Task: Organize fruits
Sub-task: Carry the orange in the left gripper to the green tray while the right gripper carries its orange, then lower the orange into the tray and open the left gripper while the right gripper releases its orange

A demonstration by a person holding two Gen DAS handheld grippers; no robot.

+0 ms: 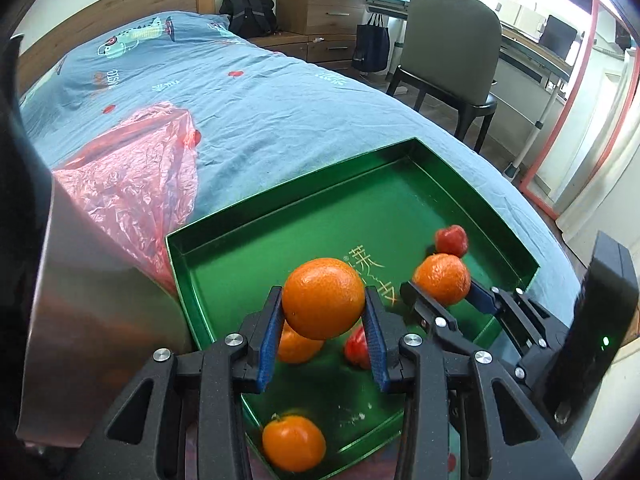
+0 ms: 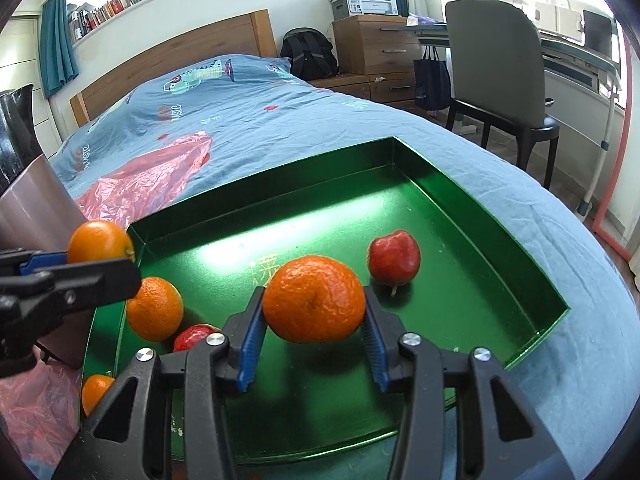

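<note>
Oranges fill both grippers: the left gripper (image 1: 324,316) is clamped on a smooth orange (image 1: 323,298) above the green tray's (image 1: 460,168) near-left corner, and the right gripper (image 2: 314,316) is clamped on a bumpier orange (image 2: 314,299) over the tray's middle. Under them lie two more oranges (image 2: 155,309) (image 1: 293,443) and a red apple (image 2: 193,337), and another apple (image 2: 394,257) sits further in. Beyond the tray a red plastic bag (image 1: 136,184) lies on the blue bedspread (image 1: 280,96).
</note>
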